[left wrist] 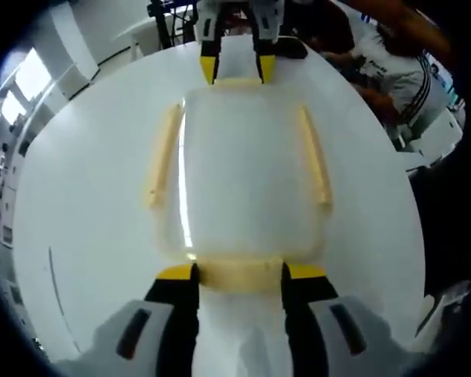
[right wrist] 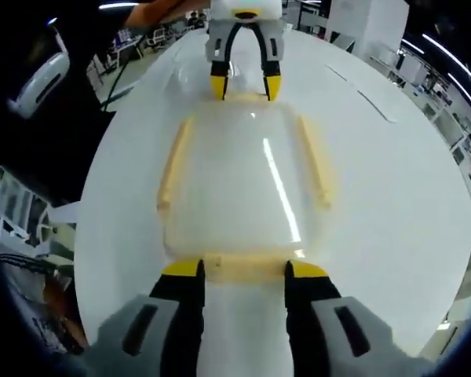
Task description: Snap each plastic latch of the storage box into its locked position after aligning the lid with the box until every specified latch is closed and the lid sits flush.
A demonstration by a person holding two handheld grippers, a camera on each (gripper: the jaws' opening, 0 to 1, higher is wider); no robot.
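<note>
On the white round table (left wrist: pixel 78 236) sits your storage box (left wrist: pixel 247 177), a frosted, near-clear container with its lid (right wrist: pixel 235 169) on and pale yellow latches along all four edges. From the left gripper view, your left gripper (left wrist: pixel 239 275) has its jaws spread wide, one on either side of the near end latch (left wrist: pixel 239 275); whether the tips touch it is hard to make out. Left of the lid lies one long side latch (left wrist: pixel 163 153), right of it the other (left wrist: pixel 315 153). At the far end your right gripper (left wrist: pixel 237 69) likewise straddles the far end latch (left wrist: pixel 237 80), jaws apart and holding nothing. Glare streaks the lid, so you cannot tell whether any latch is snapped. People at the far right are cut off by the view's edge.
</note>
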